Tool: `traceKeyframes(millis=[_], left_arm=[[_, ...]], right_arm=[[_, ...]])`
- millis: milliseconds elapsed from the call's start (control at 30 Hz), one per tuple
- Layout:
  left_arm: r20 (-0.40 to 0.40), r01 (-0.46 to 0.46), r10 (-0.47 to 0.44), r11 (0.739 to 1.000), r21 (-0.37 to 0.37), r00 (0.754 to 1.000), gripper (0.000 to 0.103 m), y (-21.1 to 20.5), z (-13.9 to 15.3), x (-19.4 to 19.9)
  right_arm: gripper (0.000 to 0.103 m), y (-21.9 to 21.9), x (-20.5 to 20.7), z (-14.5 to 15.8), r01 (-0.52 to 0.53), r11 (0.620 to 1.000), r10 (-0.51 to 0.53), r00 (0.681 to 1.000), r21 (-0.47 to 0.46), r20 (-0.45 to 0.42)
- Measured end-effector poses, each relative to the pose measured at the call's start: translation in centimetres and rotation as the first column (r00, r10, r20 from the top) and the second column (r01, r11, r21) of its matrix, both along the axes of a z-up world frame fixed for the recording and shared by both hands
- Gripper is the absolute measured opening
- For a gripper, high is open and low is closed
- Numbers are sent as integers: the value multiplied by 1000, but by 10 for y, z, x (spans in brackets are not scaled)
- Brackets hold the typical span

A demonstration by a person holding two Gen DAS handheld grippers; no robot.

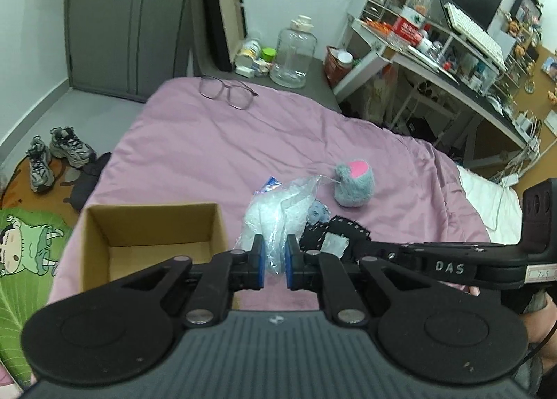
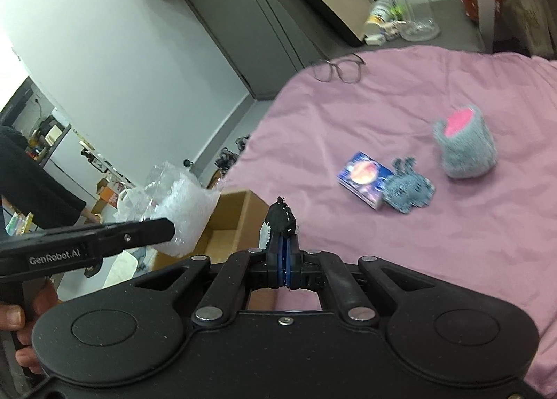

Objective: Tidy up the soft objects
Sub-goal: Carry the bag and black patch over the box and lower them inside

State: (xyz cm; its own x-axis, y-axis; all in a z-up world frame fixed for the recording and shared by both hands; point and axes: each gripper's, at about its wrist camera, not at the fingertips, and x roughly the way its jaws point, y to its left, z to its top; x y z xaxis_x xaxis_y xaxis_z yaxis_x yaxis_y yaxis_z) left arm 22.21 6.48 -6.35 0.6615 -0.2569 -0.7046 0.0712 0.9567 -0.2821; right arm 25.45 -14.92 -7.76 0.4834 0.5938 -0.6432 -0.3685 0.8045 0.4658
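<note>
My left gripper [image 1: 274, 253] is shut on a clear bubble-wrap bag [image 1: 275, 216], held above the pink bed beside an open cardboard box [image 1: 153, 228]; the bag also shows in the right wrist view [image 2: 181, 204]. My right gripper [image 2: 282, 246] is shut on a small black stitched soft toy [image 2: 281, 220], seen in the left wrist view [image 1: 334, 233] just right of the bag. A grey plush with a pink patch [image 2: 464, 146], a small blue knitted toy [image 2: 409, 190] and a blue printed packet [image 2: 363, 178] lie on the bed.
Glasses [image 1: 226, 91] lie at the far end of the pink bedspread [image 1: 209, 155]. A large clear jar [image 1: 294, 51] stands on a grey ledge beyond. A cluttered desk [image 1: 452, 51] is at right. Sneakers [image 1: 55, 155] sit on the floor at left.
</note>
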Motion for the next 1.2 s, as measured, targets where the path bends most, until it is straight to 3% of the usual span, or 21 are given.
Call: traceKeyframes(millis=[467, 967, 1200], left_arm=[[-2, -83, 83, 996, -36, 997, 10, 61, -12, -28], [-75, -136, 128, 984, -112, 989, 10, 112, -70, -37], [-60, -171, 164, 976, -137, 985, 21, 129, -70, -42]], right_arm=[[2, 61, -17, 16, -73, 996, 76, 996, -57, 45], [2, 125, -32, -5, -125, 982, 131, 991, -144, 35], [8, 144, -38, -13, -132, 973, 140, 990, -187, 29]])
